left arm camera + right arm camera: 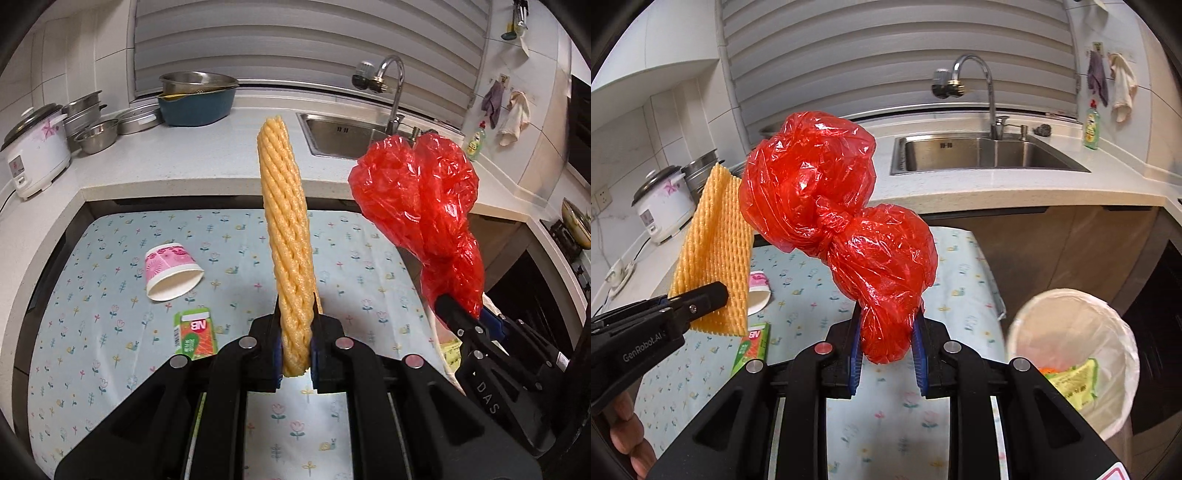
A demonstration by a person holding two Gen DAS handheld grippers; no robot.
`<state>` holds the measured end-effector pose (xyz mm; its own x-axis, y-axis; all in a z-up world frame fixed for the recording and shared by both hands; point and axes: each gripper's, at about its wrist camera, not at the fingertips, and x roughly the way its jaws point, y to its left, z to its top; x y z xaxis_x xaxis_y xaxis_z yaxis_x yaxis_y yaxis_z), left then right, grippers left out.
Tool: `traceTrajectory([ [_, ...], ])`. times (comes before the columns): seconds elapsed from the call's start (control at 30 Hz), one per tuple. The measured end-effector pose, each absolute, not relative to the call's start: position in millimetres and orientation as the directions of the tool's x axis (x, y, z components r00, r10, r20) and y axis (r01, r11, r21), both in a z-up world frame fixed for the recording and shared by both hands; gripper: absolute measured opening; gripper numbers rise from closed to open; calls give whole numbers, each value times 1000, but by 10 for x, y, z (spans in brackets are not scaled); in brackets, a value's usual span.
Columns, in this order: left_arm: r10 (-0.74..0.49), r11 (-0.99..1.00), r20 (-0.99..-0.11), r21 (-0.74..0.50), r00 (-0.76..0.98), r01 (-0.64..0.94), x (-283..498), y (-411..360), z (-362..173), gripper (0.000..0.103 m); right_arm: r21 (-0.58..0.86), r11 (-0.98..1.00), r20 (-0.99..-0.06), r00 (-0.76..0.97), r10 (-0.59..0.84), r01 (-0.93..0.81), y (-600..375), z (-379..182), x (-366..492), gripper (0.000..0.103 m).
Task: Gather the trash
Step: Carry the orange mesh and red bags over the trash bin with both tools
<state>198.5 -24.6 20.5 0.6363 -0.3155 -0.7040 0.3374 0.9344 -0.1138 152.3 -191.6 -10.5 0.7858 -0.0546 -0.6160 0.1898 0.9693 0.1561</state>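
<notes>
My left gripper (294,332) is shut on a yellow foam fruit net (286,236), which stands up above the table. The same foam net (714,240) and left gripper (713,295) show at the left of the right wrist view. My right gripper (886,332) is shut on a knotted red plastic bag (842,221), held in the air; in the left wrist view the red bag (417,195) and right gripper (458,314) are at the right. A pink paper cup (171,271) lies on its side on the floral tablecloth (92,295), with a green carton (195,332) in front of it.
A white-lined trash bin (1075,354) with some waste inside stands low at the right of the table. Behind runs a counter with a steel sink (979,151) and tap, a rice cooker (35,151), pots and a blue basin (197,99).
</notes>
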Motion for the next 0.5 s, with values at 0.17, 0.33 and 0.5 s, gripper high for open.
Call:
traceTrajectory([
  [0.17, -351, 911, -706, -107, 615, 397, 1770, -602, 219, 10, 165, 957, -611, 786, -91, 239, -2211, -82, 1228, 21],
  [0.33, -386, 884, -712, -103, 587, 457, 1574, -958, 207, 10, 175, 939, -612, 780, -131, 295, -2531, -104, 940, 21],
  [0.5, -413, 856, -717, -94, 562, 508, 1416, -1297, 190, 10, 182, 921, -615, 770, -168, 346, -2818, -138, 712, 21],
])
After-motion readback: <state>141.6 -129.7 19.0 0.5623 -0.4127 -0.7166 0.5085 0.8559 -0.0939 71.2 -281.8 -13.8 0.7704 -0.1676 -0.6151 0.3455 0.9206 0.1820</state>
